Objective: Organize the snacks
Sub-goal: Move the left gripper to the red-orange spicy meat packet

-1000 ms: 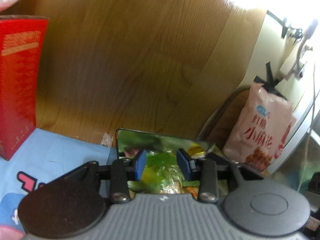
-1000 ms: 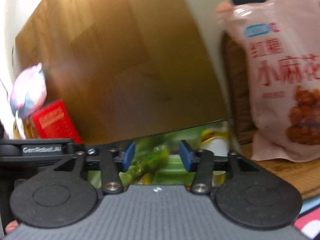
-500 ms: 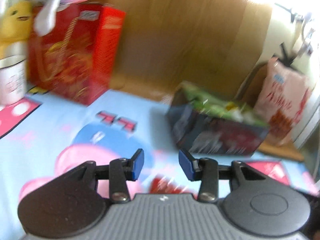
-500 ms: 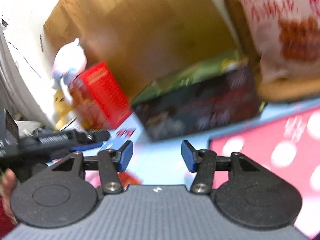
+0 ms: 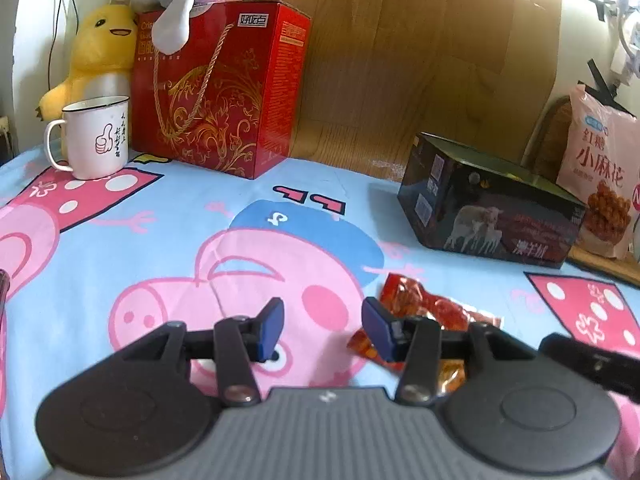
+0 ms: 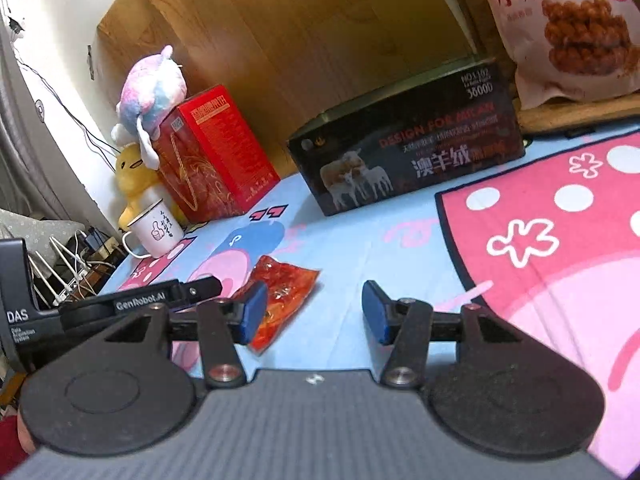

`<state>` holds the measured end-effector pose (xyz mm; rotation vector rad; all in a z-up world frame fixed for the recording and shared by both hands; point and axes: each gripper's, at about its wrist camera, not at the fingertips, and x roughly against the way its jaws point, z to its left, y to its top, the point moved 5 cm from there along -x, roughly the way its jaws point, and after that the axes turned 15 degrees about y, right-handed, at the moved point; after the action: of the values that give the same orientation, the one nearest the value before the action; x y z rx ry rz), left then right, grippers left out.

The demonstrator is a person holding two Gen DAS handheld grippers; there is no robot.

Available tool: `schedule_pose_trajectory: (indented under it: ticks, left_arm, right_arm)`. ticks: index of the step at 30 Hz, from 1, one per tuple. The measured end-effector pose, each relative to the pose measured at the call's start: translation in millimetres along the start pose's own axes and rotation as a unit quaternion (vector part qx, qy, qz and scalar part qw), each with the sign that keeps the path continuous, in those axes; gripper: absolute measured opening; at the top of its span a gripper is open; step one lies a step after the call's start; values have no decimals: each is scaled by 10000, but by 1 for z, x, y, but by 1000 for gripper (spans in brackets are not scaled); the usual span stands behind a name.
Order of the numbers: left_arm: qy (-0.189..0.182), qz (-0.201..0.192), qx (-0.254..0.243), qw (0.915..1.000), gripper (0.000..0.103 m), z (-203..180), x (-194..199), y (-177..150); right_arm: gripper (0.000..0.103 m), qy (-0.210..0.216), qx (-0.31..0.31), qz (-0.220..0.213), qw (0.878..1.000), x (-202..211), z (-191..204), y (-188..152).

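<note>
Packet (image 5: 424,312) of red snacks lies flat on cartoon cloth (image 5: 120,240), short of dark box (image 5: 488,204); left gripper (image 5: 322,330) just beside it, jaws opening, nothing between; right gripper (image 6: 312,314) parted and empty (packet by its left pad); mug (image 5: 98,142) and red carton (image 5: 220,92) well apart at back.

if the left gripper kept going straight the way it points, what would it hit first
Probably the bare cartoon cloth: the left gripper, opening with nothing between its fingers, tilts down at it. The red snack packet lies just right of that line.
</note>
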<state>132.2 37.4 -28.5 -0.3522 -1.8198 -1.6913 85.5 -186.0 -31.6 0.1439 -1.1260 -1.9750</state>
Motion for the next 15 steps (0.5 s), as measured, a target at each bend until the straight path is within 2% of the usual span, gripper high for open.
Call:
schedule_pose_trajectory:
  ticks: [3, 15]
  left_arm:
    - [-76, -120, 35, 9999, 44, 2, 4, 0]
    - [-149, -181, 17, 9997, 45, 0, 6, -2]
  right_arm:
    - [55, -35, 21, -18, 10000, 0, 1, -2]
    - [55, -83, 11, -121, 9999, 2, 0, -4]
